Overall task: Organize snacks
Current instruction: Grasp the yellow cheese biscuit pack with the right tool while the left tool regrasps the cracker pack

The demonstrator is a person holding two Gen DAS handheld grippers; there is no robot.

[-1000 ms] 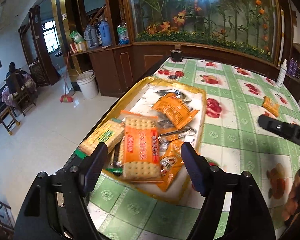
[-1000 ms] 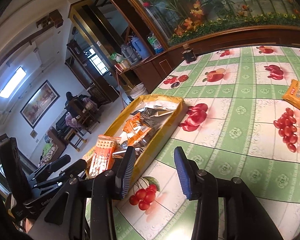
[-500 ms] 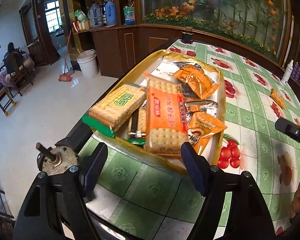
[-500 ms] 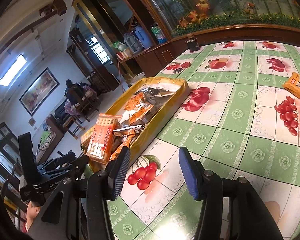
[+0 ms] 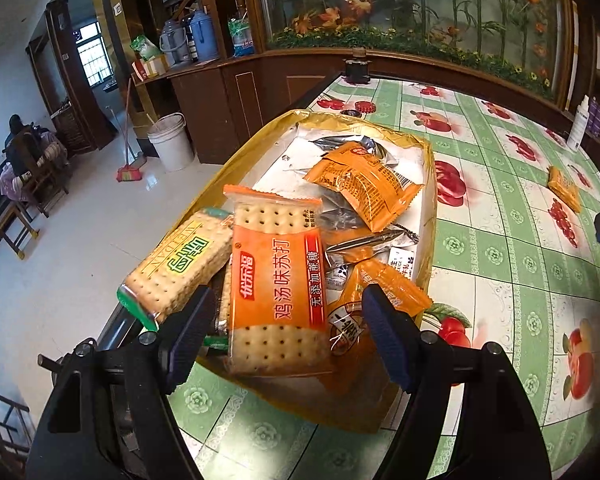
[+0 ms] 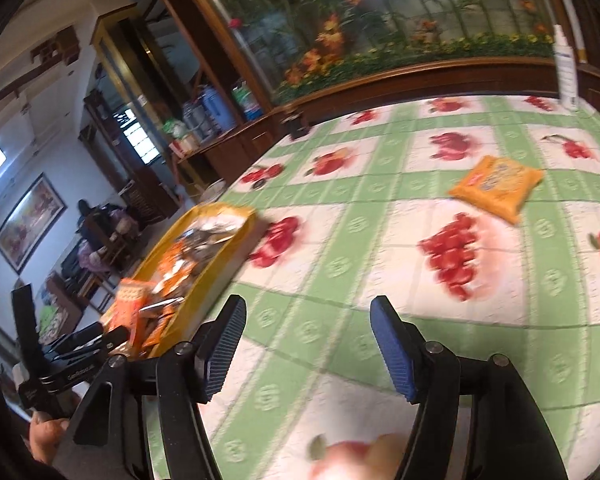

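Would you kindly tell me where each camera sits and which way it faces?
Left wrist: on the left gripper, facing down at the yellow tray of snacks; its open fingers show.
Right wrist: on the right gripper, jaws opening and empty, facing across the tablecloth toward a loose orange packet; a hand shows.
Shared: tray, packet, tablecloth.

The left wrist camera looks steeply down, close over the yellow tray point(image 5: 228, 172). The right wrist camera faces shallower across the fruit-print tablecloth point(image 6: 340, 240). Both views share tray, tablecloth and one orange packet point(image 6: 496, 186).
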